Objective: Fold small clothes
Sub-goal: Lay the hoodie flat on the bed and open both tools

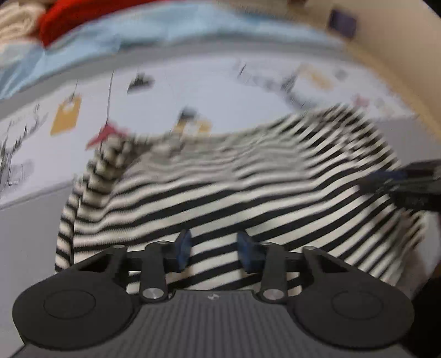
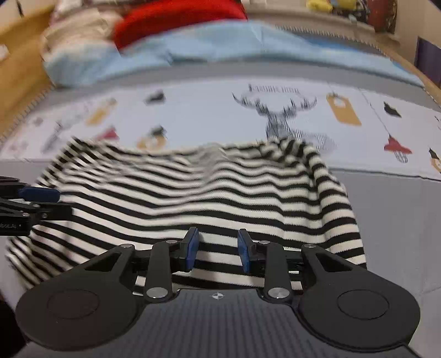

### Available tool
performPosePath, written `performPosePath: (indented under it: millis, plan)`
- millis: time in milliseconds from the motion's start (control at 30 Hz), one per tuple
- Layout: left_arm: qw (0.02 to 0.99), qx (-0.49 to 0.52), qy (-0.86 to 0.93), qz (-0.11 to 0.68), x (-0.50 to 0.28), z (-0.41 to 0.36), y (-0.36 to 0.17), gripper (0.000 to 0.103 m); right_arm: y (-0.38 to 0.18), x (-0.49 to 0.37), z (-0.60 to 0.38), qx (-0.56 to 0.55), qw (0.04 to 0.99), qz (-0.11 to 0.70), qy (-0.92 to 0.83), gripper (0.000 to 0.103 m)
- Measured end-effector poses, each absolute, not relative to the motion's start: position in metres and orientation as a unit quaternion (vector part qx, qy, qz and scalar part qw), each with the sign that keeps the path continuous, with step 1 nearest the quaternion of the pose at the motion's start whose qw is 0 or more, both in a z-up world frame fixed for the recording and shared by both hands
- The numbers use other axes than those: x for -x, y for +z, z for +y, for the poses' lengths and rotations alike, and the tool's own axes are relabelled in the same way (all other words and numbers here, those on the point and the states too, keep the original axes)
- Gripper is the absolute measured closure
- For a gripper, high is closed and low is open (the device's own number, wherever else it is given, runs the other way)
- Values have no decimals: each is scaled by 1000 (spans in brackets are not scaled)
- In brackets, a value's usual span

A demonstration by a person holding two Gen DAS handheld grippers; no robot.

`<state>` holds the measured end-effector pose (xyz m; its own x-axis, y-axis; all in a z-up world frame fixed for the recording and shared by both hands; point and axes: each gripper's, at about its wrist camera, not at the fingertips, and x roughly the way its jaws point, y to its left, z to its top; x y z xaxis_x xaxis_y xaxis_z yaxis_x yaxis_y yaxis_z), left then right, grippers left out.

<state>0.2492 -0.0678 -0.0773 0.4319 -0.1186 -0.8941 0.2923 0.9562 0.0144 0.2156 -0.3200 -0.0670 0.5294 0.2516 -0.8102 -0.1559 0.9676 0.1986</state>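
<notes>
Now my left claw (image 1: 213, 252) and right claw (image 2: 217, 249) are both partly open over the striped top (image 2: 193, 192) on the bed (image 2: 386, 206), holding nothing. I think I am between folds. Next I must pinch an edge and lift it over.

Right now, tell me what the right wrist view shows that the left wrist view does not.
Only the right wrist view: the yellow toys on the far ledge, the wooden frame at left, and the left tool entering from the left edge.

Only the left wrist view: the dark square on the wall, and the right tool entering from the right edge.

Both: the striped top spread on the printed sheet, the light blue blanket, the red cloth, and each view's own tool with fingers apart over the stripes.
</notes>
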Motion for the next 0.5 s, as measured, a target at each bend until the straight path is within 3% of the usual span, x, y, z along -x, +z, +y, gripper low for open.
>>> performPosePath:
  millis: [167, 500]
  plan:
    - [832, -69, -104, 541, -265, -61, -91, 65, -97, -236, -322, -68, 845, 524, 84, 69]
    - [836, -66, -97, 536, -256, -56, -84, 65, -94, -226, -326, -68, 844, 528, 72, 69]
